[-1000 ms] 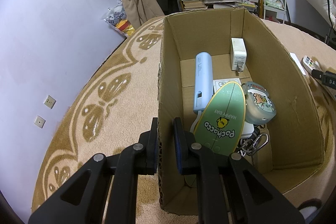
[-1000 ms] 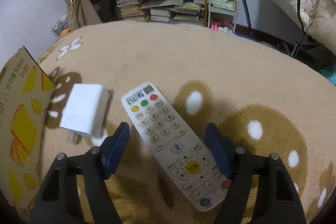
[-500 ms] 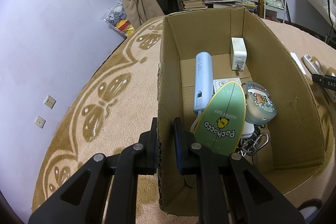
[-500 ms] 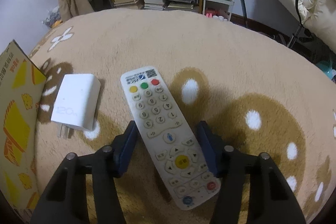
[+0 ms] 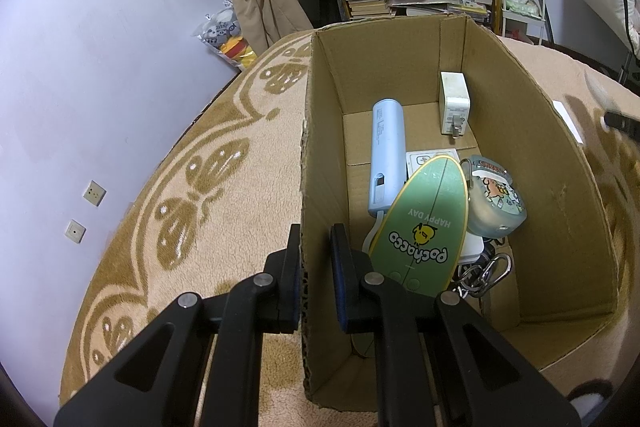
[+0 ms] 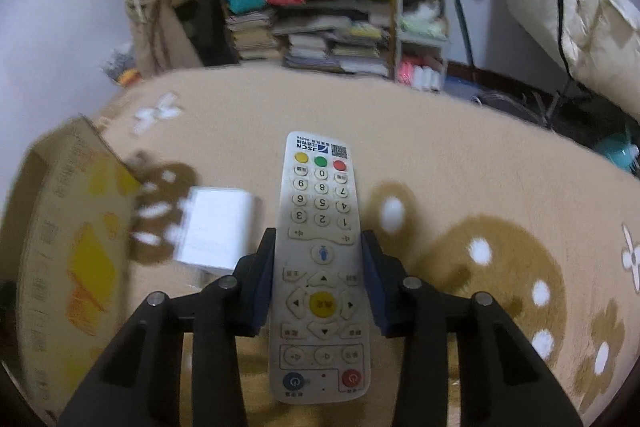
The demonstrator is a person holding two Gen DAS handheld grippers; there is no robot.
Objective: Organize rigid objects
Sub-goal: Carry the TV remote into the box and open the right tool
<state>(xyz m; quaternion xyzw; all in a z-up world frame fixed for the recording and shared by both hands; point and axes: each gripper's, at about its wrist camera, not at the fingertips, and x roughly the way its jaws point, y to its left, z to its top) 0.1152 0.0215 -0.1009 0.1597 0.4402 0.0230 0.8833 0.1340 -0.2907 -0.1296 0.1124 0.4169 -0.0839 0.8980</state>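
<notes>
My left gripper (image 5: 316, 267) is shut on the left wall of an open cardboard box (image 5: 560, 195), one finger outside and one inside. In the box lie a light blue cylinder (image 5: 386, 155), a white charger (image 5: 453, 103), a green surfboard-shaped item (image 5: 424, 223), a clear cartoon case (image 5: 494, 203) and a carabiner (image 5: 484, 271). My right gripper (image 6: 320, 267) has its jaws closing, with both pads against the sides of a white remote control (image 6: 320, 227). The remote is raised off the carpet and points away from me.
A white plug adapter (image 6: 216, 231) lies on the beige patterned carpet (image 6: 460, 155) left of the remote, next to the box's printed outer wall (image 6: 68, 227). Shelves (image 6: 320, 7) with books and bags stand at the carpet's far edge, and hanging bedding (image 6: 580, 7) is at the right.
The right jaws have narrowed onto the remote, which has swung straight between them and come up off the carpet. The left gripper and the box have not moved.
</notes>
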